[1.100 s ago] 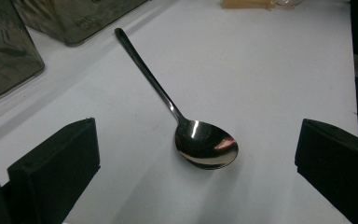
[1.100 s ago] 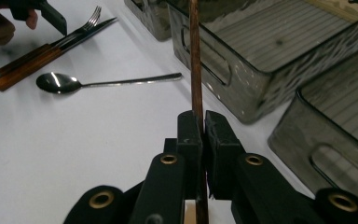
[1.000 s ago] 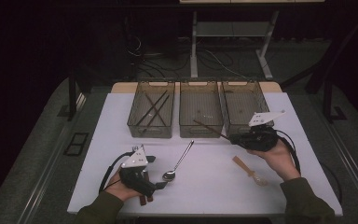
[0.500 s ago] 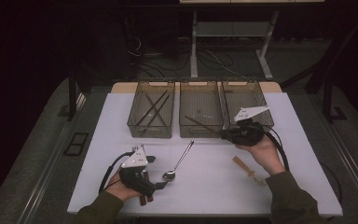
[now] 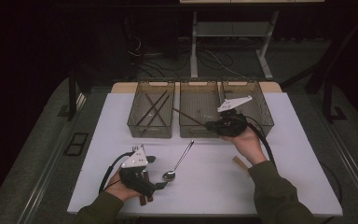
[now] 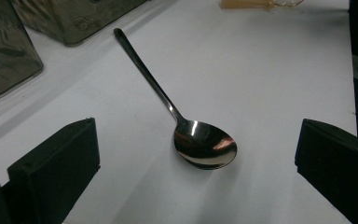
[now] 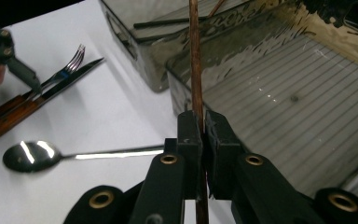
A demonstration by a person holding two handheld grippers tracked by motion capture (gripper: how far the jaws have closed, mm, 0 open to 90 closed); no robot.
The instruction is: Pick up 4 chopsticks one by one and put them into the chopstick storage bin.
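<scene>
My right gripper point(image 5: 210, 125) hovers at the front edge of the middle bin point(image 5: 200, 133), shut on a thin brown chopstick point(image 5: 189, 115) that slants out over that bin. In the right gripper view the jaws point(image 7: 203, 123) pinch the chopstick point(image 7: 196, 70) upright between the pads. My left gripper point(image 5: 156, 173) rests near the table's front left, open. A metal spoon point(image 5: 179, 161) lies just ahead of it. In the left gripper view the spoon point(image 6: 200, 140) has its bowl between the wide-apart jaws, untouched.
Three mesh bins stand in a row at the back; the left bin point(image 5: 151, 126) holds several dark chopsticks, and the right bin point(image 5: 261, 116) is behind my right hand. A wood-handled fork and knife point(image 7: 51, 81) lie by the left gripper. A wooden piece point(image 5: 240, 163) lies at front right.
My right gripper has carried the chopstick leftward, from in front of the right bin to the front of the middle bin. The left gripper and spoon stayed put.
</scene>
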